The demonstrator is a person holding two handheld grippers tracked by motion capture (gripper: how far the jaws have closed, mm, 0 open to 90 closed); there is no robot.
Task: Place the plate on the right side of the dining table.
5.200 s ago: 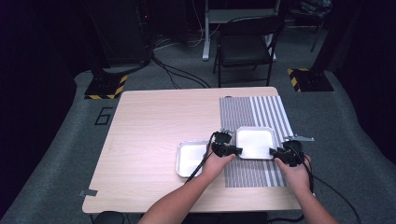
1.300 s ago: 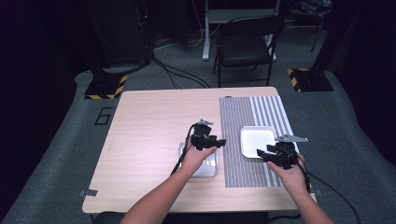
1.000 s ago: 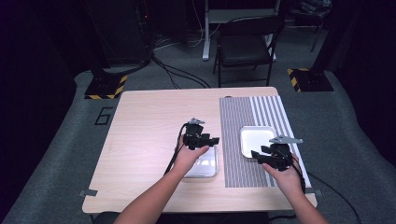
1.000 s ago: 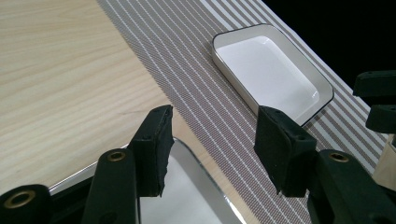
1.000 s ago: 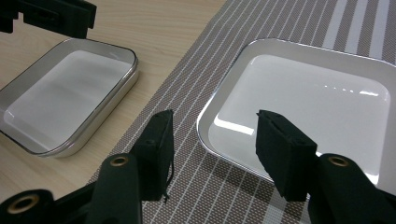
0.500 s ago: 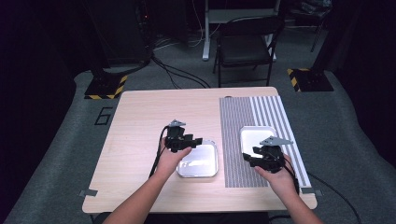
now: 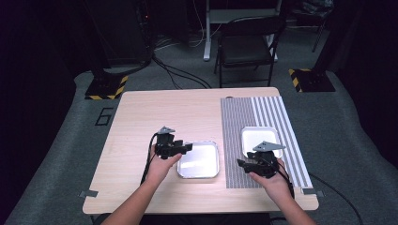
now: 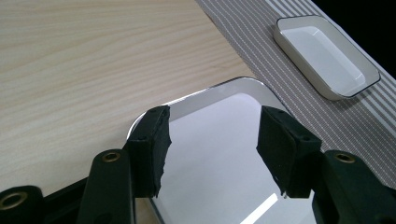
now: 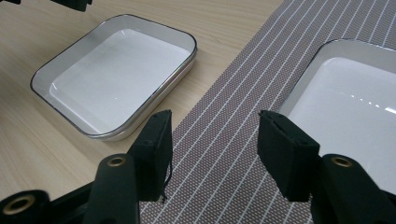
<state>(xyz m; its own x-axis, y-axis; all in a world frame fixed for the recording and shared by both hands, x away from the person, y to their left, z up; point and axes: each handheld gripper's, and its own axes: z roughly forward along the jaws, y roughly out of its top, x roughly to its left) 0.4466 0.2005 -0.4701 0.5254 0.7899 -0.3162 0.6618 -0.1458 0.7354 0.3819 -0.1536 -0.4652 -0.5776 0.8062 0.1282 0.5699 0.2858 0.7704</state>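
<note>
high view: we see two white dishes, one on bare wood, one on the striped mat [image 7: 263,140]
near dish: shallow rounded-rectangle dish [image 7: 198,159] sits flat on the table [image 7: 155,112], its right edge just beside the mat's left border
far dish: second dish [image 7: 260,139] lies on the mat, well apart from the first
left gripper: left gripper [image 7: 184,147] hovers over the near dish's left rim, jaws apart and just now widening, nothing between the pads
left gripper view: we look along the jaws at the dish [image 8: 219,154]; its corner rim sits behind the left pad, basin straight ahead
right gripper: right gripper [image 7: 245,165] hangs over the mat between the two dishes, jaws apart, empty
right gripper view: near dish [image 9: 116,74] up-left, far dish [image 9: 345,112] at right, just beyond the right pad
key relation: we judge the left hand nearer the near dish, right hand nearer the mat dish
look: both dishes glossy white, thin dark rim line, empty, near-square so no strong long axis
</note>
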